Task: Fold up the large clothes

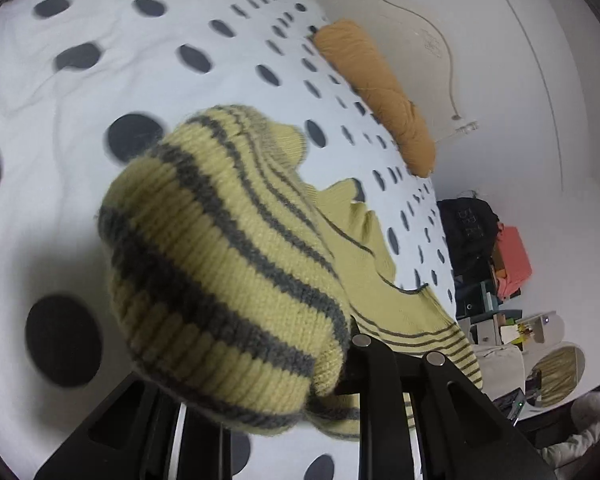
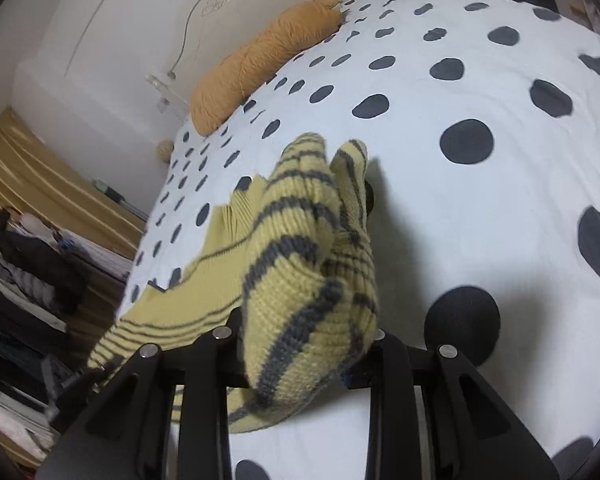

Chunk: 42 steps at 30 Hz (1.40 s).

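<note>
Left wrist view, striped sweater (image 1: 228, 264) bunched over left gripper (image 1: 300, 392), clamped, hiding fingertips, mustard bolster (image 1: 376, 92) at one o'clock, right gripper (image 2: 312, 360) likewise pinching its hem, dotted bedspread (image 2: 480, 208) beneath.

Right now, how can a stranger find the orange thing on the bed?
Start at the bed with its white cover and dark dots. Go to the edge nearest the white wall. There lies the roll: long, plain mustard orange, without stripes, unlike the yellow sweater.
</note>
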Tool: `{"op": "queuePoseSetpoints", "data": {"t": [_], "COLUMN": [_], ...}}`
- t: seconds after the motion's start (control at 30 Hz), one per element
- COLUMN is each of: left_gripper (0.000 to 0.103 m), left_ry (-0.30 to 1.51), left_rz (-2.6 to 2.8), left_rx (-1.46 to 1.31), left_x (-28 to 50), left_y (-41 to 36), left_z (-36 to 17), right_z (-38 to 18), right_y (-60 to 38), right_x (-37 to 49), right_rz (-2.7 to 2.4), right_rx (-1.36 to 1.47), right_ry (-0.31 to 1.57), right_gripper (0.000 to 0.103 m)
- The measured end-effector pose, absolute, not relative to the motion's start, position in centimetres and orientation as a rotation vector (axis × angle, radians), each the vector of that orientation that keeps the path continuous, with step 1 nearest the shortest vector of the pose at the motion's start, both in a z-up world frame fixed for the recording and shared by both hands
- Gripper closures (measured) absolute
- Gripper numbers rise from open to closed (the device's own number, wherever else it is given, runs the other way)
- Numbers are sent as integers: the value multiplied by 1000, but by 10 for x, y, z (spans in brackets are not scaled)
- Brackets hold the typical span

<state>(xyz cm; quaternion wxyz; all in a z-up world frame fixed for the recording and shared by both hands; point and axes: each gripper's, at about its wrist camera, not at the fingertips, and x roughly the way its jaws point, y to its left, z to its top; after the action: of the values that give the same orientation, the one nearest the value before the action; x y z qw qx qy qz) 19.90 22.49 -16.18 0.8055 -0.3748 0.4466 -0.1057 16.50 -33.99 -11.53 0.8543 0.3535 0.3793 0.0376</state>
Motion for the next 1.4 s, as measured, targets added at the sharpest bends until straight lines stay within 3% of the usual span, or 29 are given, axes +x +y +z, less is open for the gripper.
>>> {"op": "queuePoseSetpoints", "data": {"t": [0.1,0.17,0.23,0.33,0.43,0.57,0.67,0.7,0.77,0.8,0.83,0.93,1.07,1.27,1.4], "left_gripper": [70,73,72,74,74,74,73,73,102,101,101,102,103,100,101], "left_ry": [1133,1092,1065,974,944,980,1085,1137,1207,1202,1186,1115,1050,1194,1168], "left_rz": [-163,-231,-185,74,147,-126,-309,-283,-168,-151,-143,-26,-98,-196,-100], "left_rx": [-904,-1184,-1181,-881,-821,-856,-892,-840,-757,-800,-865,-808,-620,-433,-414], "left_x": [200,193,186,169,156,164,180,185,195,195,192,188,232,343,367], "left_y": [243,269,287,314,335,280,211,197,194,205,217,243,212,135,151], "left_z": [-234,-265,-248,-193,-162,-154,-182,-196,-224,-233,-236,-200,-157,-199,-211], "right_z": [-152,-192,-199,-167,-130,-110,-126,-136,-166,-178,-190,-190,-155,-147,-184], "right_y": [-341,-342,-360,-373,-383,-344,-289,-277,-261,-262,-273,-319,-316,-281,-297], "right_x": [157,156,139,121,101,118,150,157,171,172,171,159,185,271,301], "right_rz": [44,10,5,-113,-182,45,245,265,213,168,117,13,49,139,107], "right_rx": [705,693,856,762,696,744,807,804,720,668,637,708,595,525,532], "right_ry": [913,1034,992,951,857,820,885,924,1043,1079,1107,1093,1029,1041,1145], "right_gripper": [73,70,63,62,59,59,59,61,69,80,103,103,100,100,103]}}
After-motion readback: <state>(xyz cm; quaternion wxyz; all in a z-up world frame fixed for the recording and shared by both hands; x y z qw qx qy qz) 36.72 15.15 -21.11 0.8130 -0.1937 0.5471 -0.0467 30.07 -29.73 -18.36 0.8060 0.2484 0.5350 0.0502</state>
